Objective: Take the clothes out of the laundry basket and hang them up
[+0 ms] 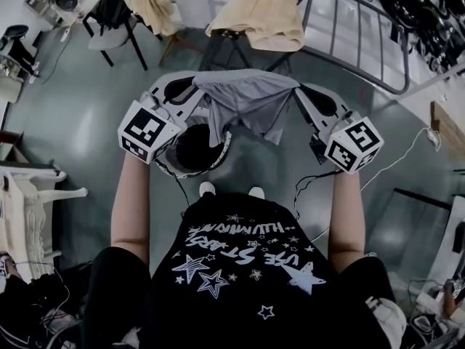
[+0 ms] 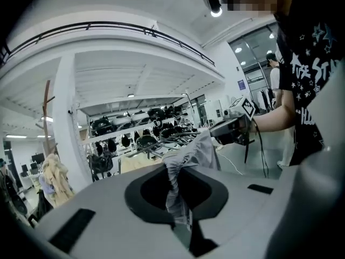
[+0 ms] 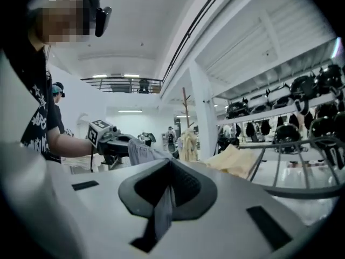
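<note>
A grey garment (image 1: pixel 247 104) is being held stretched just over the far side of the laundry basket (image 1: pixel 180 173). One edge is being clamped by the closed left gripper (image 1: pixel 195 87) and the other by the closed right gripper (image 1: pixel 299 91). Beyond the basket, a beige cloth (image 1: pixel 265 17) is being carried on a dark stand (image 1: pixel 231 33).

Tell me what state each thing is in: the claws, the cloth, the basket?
left gripper, shut on the grey garment
right gripper, shut on the same garment
grey garment, stretched between both grippers
laundry basket, upright on floor, inside too dark to tell
beige cloth, draped over a rack
</note>
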Demonstrator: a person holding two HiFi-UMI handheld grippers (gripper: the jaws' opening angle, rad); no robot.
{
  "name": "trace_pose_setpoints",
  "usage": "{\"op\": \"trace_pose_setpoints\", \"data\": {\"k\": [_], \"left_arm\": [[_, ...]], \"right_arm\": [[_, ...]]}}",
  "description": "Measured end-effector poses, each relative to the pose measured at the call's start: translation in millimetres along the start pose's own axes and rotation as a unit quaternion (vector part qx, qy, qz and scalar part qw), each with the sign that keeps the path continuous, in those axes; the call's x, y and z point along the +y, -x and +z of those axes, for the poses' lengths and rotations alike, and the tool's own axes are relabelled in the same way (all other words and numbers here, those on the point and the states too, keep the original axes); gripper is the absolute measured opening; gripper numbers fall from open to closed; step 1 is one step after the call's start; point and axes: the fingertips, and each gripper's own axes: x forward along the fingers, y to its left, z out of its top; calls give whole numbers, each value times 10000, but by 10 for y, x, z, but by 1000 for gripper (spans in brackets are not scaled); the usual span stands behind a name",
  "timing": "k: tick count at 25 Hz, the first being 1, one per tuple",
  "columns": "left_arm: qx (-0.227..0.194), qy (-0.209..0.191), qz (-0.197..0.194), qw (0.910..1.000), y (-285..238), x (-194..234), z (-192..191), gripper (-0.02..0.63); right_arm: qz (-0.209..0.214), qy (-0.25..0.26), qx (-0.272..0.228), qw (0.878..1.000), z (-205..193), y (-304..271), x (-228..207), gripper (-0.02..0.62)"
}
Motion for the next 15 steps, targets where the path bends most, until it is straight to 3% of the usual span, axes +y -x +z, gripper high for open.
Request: {"op": "trace_pose_setpoints", "data": {"k": [5, 15], "left_arm": [[-79, -413, -16, 9991, -602, -134, 437, 45], [-143, -628, -381, 9972, -1786, -685, 1086, 54]], "right_arm": [[-653, 339, -357, 9967, 440, 667, -397, 14], [-1582, 504, -571, 9845, 809, 1777, -1334, 14]]}}
